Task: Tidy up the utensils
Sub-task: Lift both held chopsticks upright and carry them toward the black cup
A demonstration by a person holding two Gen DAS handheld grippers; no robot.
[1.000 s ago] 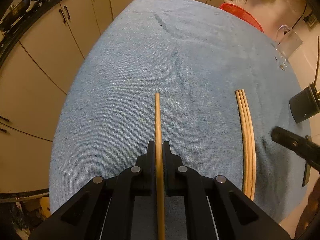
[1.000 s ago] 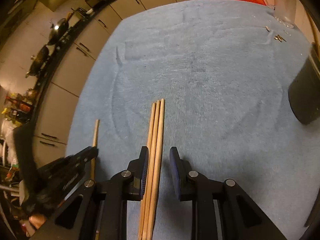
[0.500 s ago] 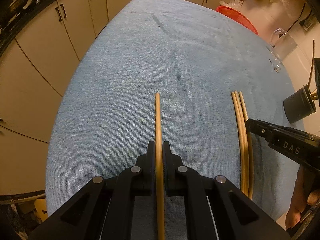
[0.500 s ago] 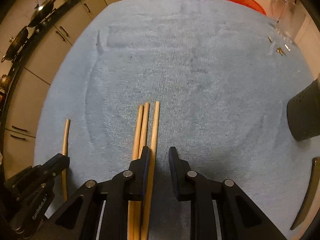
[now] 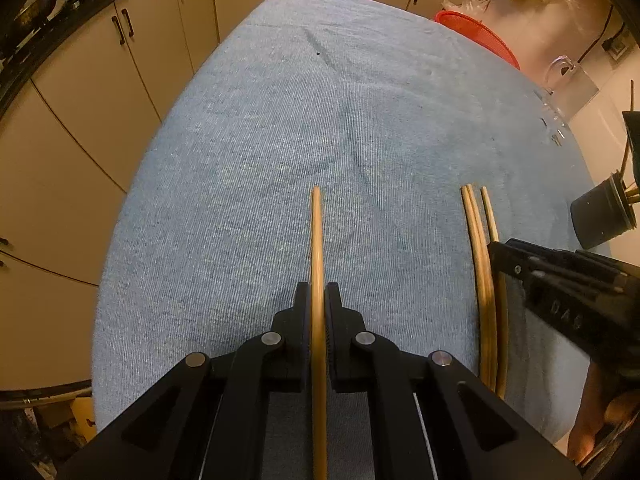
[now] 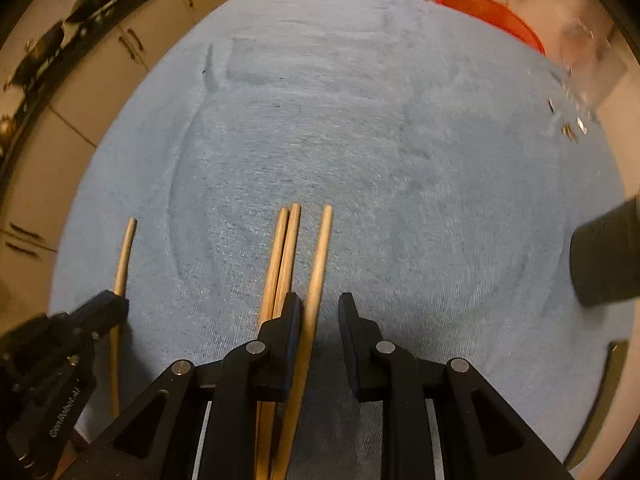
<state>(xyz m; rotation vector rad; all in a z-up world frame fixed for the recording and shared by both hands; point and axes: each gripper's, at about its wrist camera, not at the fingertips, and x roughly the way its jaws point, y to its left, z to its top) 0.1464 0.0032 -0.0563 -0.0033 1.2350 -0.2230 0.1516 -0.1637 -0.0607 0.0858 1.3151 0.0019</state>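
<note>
The job looks barely under way. The left gripper (image 5: 318,300) is clamped on one chopstick (image 5: 317,240) lying on the blue cloth (image 5: 280,140). To its right, the right gripper (image 6: 319,308) stands apart over three more chopsticks (image 6: 286,256), one between its jaws, not squeezed. The dark holder (image 5: 602,220) at the far right already has some sticks; these four remain.

Cloth (image 5: 280,152): blue, fine-ribbed. On it, chopsticks (image 6: 316,264): tan wood. Holder (image 5: 600,220): black. Basket (image 5: 476,32): red. Cabinets (image 5: 80,92): cream.
</note>
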